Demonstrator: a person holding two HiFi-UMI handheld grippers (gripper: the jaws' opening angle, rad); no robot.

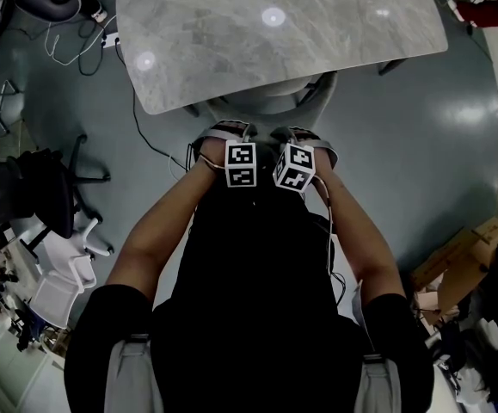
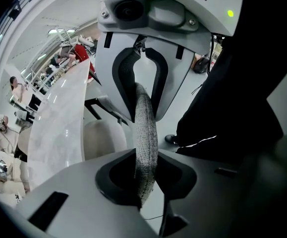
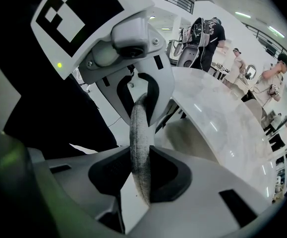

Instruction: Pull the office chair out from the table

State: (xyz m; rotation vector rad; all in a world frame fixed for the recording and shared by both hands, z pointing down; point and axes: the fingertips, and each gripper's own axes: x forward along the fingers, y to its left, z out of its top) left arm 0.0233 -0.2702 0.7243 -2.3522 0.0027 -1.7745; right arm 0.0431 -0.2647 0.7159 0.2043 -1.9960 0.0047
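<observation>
Office chair (image 1: 267, 101) largely under table (image 1: 231, 41)

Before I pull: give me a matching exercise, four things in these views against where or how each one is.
1 left gripper
2 marble table
3 black chair
4 cardboard box

A floor, head view's right
B partly over the office chair's seat
C floor, head view's left
D shut on the chair back's rim

Pairs: 1-D, 2-B, 3-C, 4-A

office chair (image 1: 270, 101) seemingly tucked under table (image 1: 274, 41), another chair (image 1: 33, 192) well left
</observation>
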